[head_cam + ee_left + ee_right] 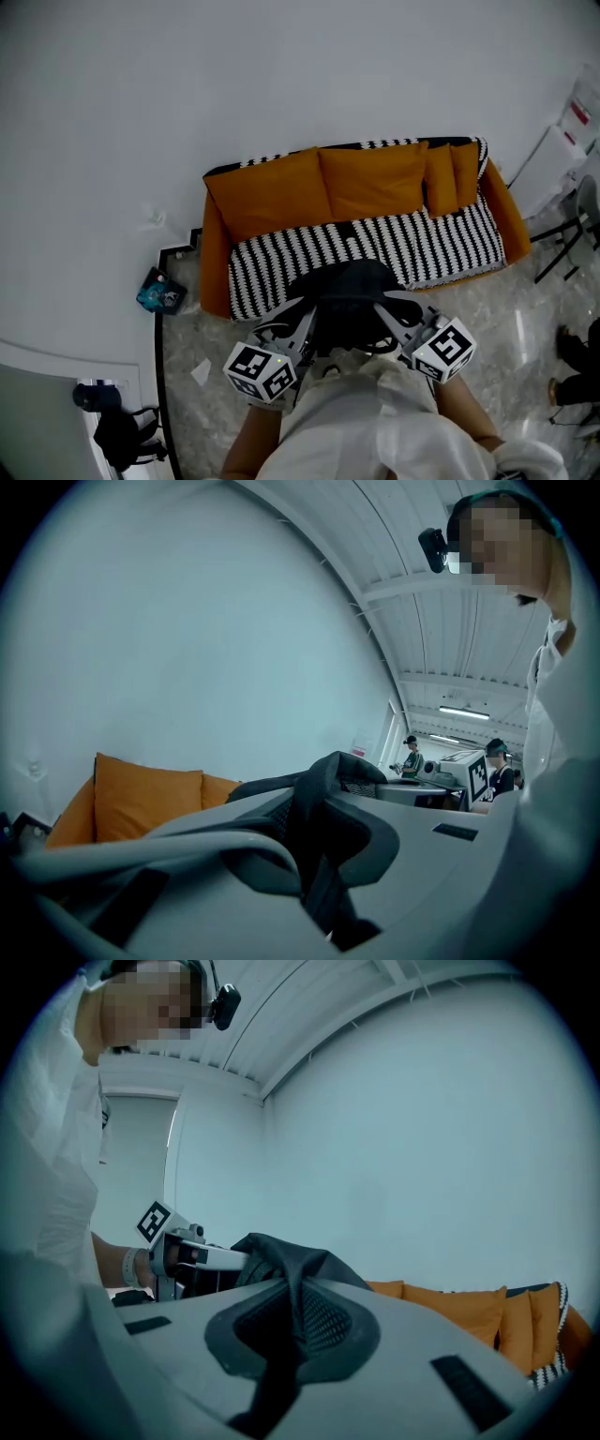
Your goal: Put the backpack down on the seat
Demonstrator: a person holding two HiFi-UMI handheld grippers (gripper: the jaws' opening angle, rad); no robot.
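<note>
A black backpack hangs between my two grippers, just before the front edge of the sofa seat, which is striped black and white. My left gripper is shut on a fold of the bag's dark fabric at its left side. My right gripper is shut on the fabric at its right side. In the left gripper view the left gripper pinches the cloth between its jaws. The right gripper does the same in its own view. Whether the bag's bottom touches the seat is hidden.
Orange cushions line the sofa back against a white wall. A blue object lies on the floor left of the sofa, and a black bag lies further down. Chair legs and a person's shoes are at the right.
</note>
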